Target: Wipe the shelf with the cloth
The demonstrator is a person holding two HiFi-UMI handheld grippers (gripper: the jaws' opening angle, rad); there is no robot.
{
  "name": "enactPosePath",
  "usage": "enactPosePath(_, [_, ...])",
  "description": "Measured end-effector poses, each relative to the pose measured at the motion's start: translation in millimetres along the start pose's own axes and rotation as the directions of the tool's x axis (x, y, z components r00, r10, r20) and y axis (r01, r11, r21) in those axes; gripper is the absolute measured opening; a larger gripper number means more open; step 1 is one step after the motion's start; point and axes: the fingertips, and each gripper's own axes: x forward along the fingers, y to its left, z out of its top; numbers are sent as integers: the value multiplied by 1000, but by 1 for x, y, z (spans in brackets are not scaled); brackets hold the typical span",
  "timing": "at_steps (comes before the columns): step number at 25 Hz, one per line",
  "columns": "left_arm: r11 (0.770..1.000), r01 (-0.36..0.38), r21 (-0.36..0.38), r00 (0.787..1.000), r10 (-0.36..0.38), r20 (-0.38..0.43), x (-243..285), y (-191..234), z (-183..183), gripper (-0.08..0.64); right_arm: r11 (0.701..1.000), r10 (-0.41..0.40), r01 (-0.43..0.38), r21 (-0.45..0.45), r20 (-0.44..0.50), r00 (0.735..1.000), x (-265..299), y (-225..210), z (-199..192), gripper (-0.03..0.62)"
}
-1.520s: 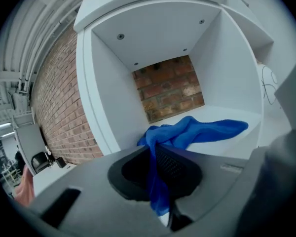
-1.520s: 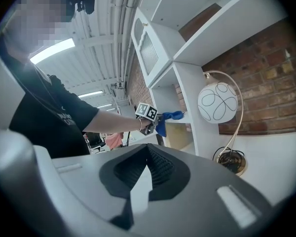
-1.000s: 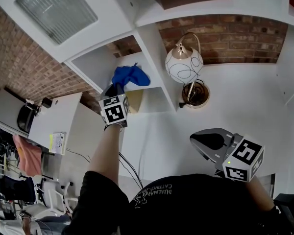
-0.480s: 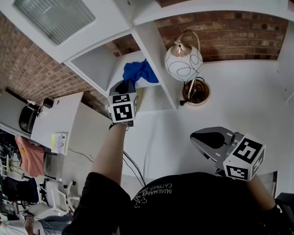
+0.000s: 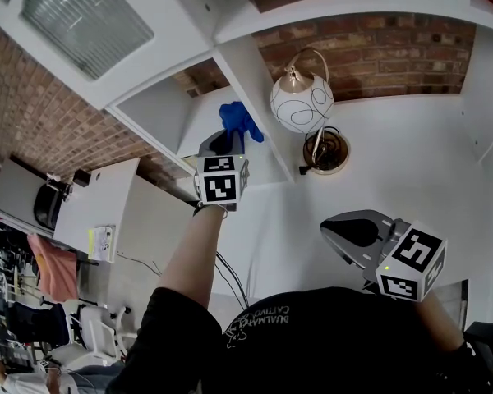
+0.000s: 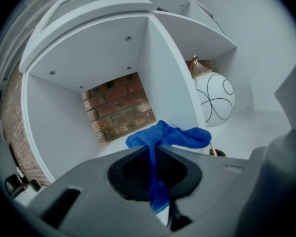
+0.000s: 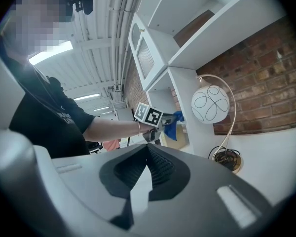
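Your left gripper [image 5: 224, 144] is clamped tight on the blue cloth [image 5: 240, 121]. The cloth bunches ahead of the jaws inside the white shelf [image 6: 54, 122] compartment, close to its right-hand divider. Your right gripper [image 5: 355, 235] is low near your body, jaws closed together and empty. A globe lamp [image 5: 301, 105] stands beyond the divider.

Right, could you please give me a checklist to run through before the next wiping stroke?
1. Crumpled blue cloth clamped in the left gripper: ok.
2. Cloth at the white shelf compartment, beside its right divider: ok.
3. Cloth touching the shelf surface: cannot tell.
4. White globe lamp beyond the divider, apart from the cloth: ok.
5. Right gripper shut, empty, held low away from the shelf: ok.
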Motion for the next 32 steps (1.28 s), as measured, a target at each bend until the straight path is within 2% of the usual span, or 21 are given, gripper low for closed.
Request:
enactPosePath(11, [994, 112, -14, 992, -111, 59, -4, -45, 17, 21, 1000, -8, 7, 25, 15, 1000, -9, 6, -6, 8])
enactPosePath(13, [989, 144, -13, 989, -143, 48, -5, -42, 17, 26, 1000, -4, 3, 18, 14, 1000, -8, 10, -7, 9])
enactPosePath(14, [991, 133, -26, 991, -132, 38, -6, -32, 15, 28, 1000, -2, 2, 10, 12, 1000, -8, 12, -7, 8])
enactPosePath(16, [996, 28, -87, 999, -26, 23, -10, 7, 8, 28, 1000, -2, 2, -5, 8, 1000, -8, 15, -7, 9])
enactPosePath(18, [980, -121, -157, 993, 122, -7, -19, 60, -9, 29, 1000, -8, 8, -3, 10, 1000, -10, 15, -8, 9])
enactPosePath(21, [935, -295, -198, 953, 272, -136, -36, 126, -49, 29, 1000, -19, 19, 7, 14, 1000, -15, 13, -10, 9])
enactPosePath(23, [922, -338, -187, 932, 300, -204, -45, 148, -66, 29, 1000, -16, 16, 6, 9, 1000, -15, 15, -12, 8])
enactPosePath(27, [946, -291, -144, 937, 251, -245, -41, 144, -68, 29, 1000, 0, 0, 14, -5, 1000, -14, 19, -15, 8])
enactPosePath(32, [987, -156, -43, 963, 142, -228, -33, 102, -55, 28, 1000, 9, -9, 19, 11, 1000, -11, 21, -14, 9])
